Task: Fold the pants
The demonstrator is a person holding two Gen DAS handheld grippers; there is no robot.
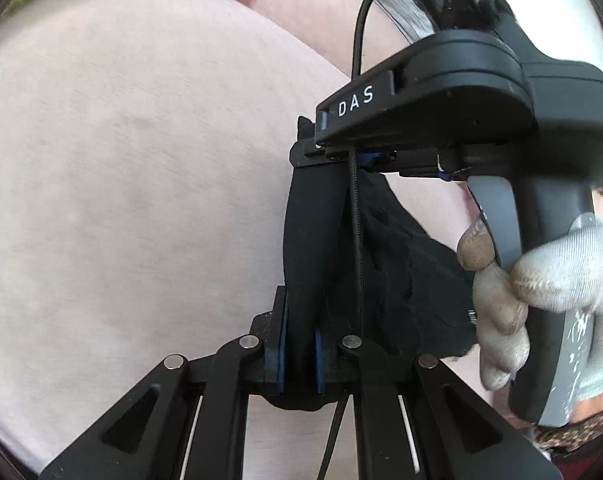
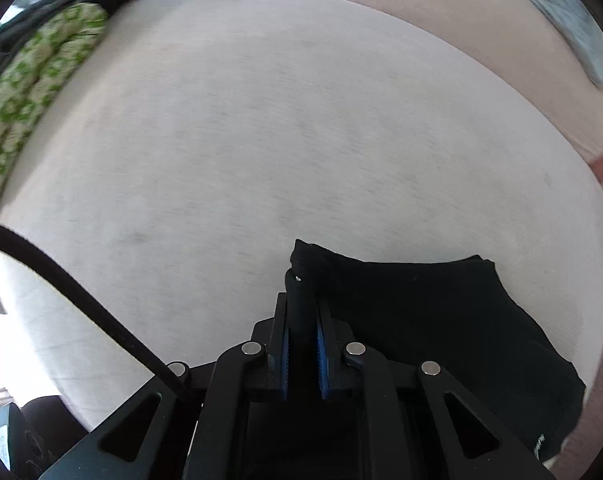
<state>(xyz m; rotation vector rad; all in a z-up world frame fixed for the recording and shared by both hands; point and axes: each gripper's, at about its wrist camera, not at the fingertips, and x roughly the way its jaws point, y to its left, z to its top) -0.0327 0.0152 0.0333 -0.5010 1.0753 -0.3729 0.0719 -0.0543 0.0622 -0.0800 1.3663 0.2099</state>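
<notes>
Both jaws pinch black pants point(image 2: 441, 320). Left gripper point(image 1: 299, 344) holds a strip running up-frame to right gripper point(image 2: 301, 344); remaining cloth trails lower right.

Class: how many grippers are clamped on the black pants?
2: the left gripper pinches one bunched edge; the right gripper pinches the pants beside it.

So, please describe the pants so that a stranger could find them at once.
Start from the wide pale surface that fills both views. The pants are the one black cloth lying on it, with an edge pinched in each gripper. Everything around is pale; the only patterned cloth, green, lies at the surface's edge.
</notes>
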